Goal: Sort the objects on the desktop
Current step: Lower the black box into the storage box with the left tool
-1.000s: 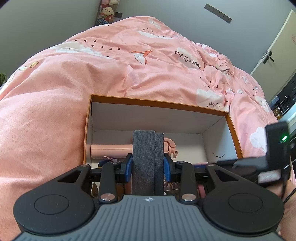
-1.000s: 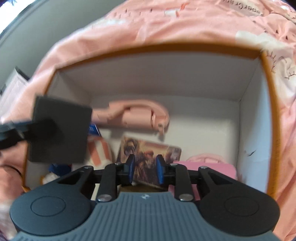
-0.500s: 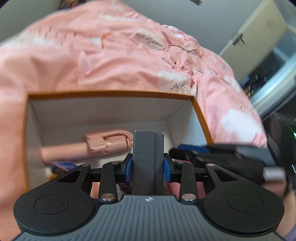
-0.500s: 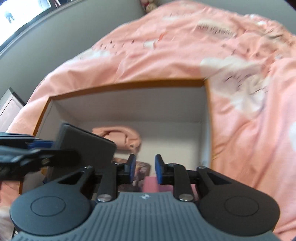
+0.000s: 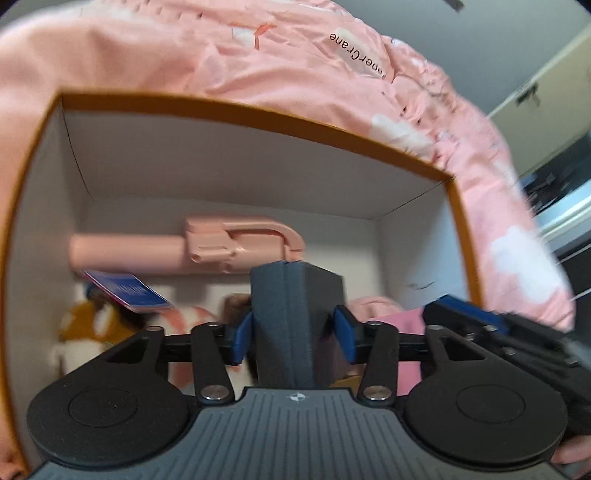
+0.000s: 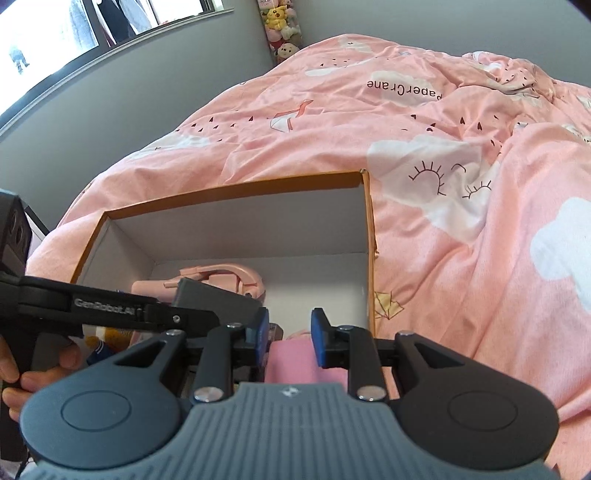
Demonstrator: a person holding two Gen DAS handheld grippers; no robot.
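Note:
An orange-rimmed cardboard box sits on the pink bed, also in the right wrist view. My left gripper is inside it, and a dark grey case stands between its fingers, with small gaps at both blue pads. The case shows in the right wrist view. In the box lie a pink handheld device, a blue-and-pink card, plush toys and a pink flat item. My right gripper is open and empty above the box's right front.
The pink patterned duvet surrounds the box on all sides. A grey wall and window are at the far left, and a shelf of plush toys at the far corner. A cupboard stands at the right.
My left gripper has gone lower into the box with the grey case, and its pads have parted from the case. My right gripper has pulled back and up from the box, staying open.

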